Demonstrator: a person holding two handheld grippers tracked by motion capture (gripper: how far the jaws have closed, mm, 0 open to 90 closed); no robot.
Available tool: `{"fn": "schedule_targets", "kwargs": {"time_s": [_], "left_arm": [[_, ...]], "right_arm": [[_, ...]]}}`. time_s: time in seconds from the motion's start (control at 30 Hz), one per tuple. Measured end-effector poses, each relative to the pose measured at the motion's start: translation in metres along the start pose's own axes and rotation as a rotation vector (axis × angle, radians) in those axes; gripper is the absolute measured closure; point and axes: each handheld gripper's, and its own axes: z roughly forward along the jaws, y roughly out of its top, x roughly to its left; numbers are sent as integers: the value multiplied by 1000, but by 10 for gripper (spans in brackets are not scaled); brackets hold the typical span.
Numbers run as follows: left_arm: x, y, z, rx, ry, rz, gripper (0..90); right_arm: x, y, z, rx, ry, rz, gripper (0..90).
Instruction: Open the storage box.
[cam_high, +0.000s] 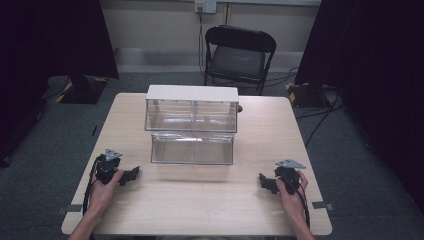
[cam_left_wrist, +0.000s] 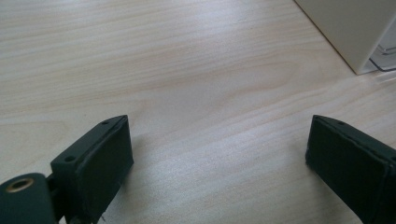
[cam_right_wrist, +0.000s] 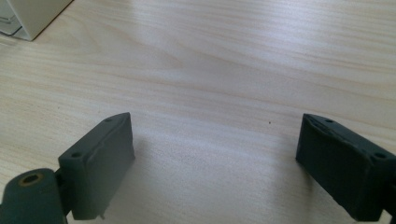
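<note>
A clear plastic drawer box (cam_high: 191, 115) with a white top stands at the middle of the wooden table (cam_high: 210, 200). Its lower drawer (cam_high: 192, 148) sticks out toward me and looks empty. My left gripper (cam_high: 133, 175) rests on the table at the front left, open, with bare wood between its jaws (cam_left_wrist: 217, 144). At the front right, my right gripper (cam_high: 262, 181) is open as well, with nothing between its jaws (cam_right_wrist: 215, 140). A corner of the box (cam_left_wrist: 355, 28) appears at the upper right of the left gripper view. In the right gripper view the box corner (cam_right_wrist: 28, 14) sits at the upper left.
A black folding chair (cam_high: 239, 55) stands behind the table's far edge. Cables (cam_high: 320, 117) lie on the grey floor at the right. Dark curtains hang at both sides. Bare tabletop stretches between the two grippers and the box.
</note>
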Motion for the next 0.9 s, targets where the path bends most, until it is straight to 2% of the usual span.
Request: {"fn": "schedule_targets", "kwargs": {"time_s": [0.4, 0.57, 0.77, 0.8, 0.9], "left_arm": [[1, 0, 0, 2, -3, 6, 64], [1, 0, 0, 2, 0, 2, 57], [1, 1, 1, 8, 7, 1, 43], [1, 1, 1, 7, 8, 0, 43], [1, 1, 1, 7, 7, 1, 42]], "right_arm": [[1, -1, -1, 1, -6, 1, 107], [3, 2, -4, 17, 13, 19, 142], [10, 7, -10, -31, 36, 23, 145], [14, 9, -12, -39, 52, 14, 144], [18, 11, -14, -52, 57, 5, 144]]}}
